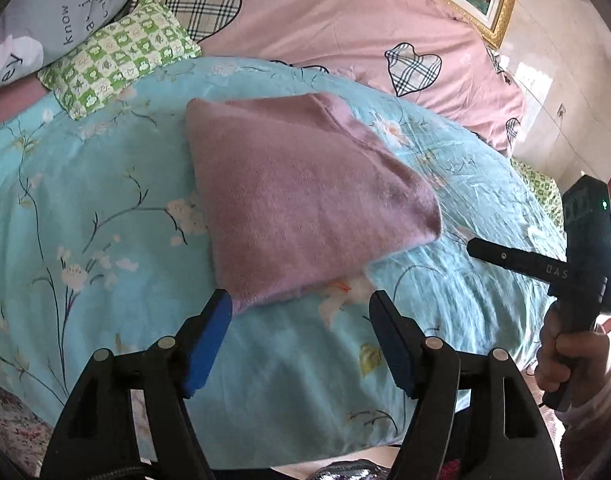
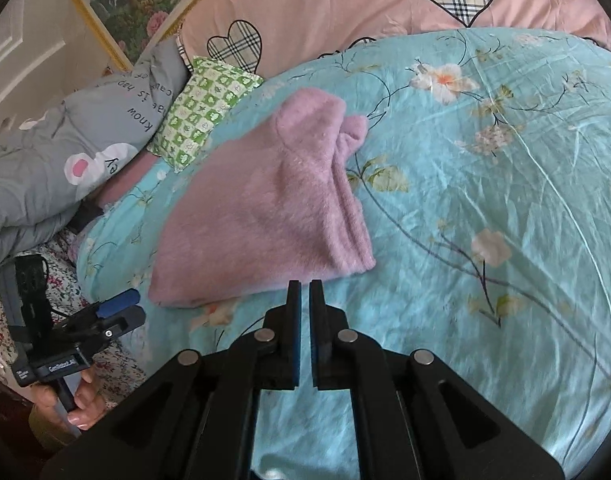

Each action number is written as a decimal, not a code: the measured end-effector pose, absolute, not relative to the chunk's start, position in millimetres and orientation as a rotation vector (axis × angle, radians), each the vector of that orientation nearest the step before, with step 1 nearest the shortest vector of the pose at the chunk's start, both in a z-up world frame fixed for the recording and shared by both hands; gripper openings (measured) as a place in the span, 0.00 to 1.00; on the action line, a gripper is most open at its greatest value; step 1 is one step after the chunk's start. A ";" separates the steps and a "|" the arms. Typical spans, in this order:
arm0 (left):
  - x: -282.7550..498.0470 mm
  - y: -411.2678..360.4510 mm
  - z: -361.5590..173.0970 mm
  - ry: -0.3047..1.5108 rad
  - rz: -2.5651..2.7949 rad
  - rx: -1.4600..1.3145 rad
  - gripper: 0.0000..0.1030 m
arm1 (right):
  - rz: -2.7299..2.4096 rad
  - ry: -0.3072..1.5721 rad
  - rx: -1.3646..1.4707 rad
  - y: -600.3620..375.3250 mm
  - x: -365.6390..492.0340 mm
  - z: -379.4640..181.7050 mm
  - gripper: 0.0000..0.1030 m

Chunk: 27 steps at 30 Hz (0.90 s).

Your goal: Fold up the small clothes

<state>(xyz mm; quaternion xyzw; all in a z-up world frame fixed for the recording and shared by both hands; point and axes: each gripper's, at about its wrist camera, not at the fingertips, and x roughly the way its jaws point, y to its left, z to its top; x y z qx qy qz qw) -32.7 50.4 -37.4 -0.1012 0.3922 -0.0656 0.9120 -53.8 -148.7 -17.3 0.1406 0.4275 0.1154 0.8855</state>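
Your left tongs (image 1: 301, 300) stand spread wide, blue pads apart, nothing between them; the left pad's tip sits right at the near corner of the garment (image 1: 305, 196), and whether it touches the fabric is hard to tell through the blur. Your right tongs (image 2: 305, 286) are pressed together, only a thin slit between the pads, empty, their tips just short of the garment's near edge and not on it

Hard to make out: in the left view the right tongs show from the side at the frame's right rim, partly cut off, gripped by your right hand (image 1: 573, 364). In the right view your left hand (image 2: 75, 404) is clipped at the lower left corner

The garment, pink and fuzzy, lies folded flat on the blue sheet (image 2: 485, 220), just beyond both tongs. Behind it sits a green pillow (image 1: 117, 56), then a pink cover (image 1: 345, 28)
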 end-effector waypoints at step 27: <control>-50.3 55.8 -33.7 0.797 0.155 -0.008 0.85 | 0.346 0.827 0.000 -86.7 -94.8 -11.8 0.84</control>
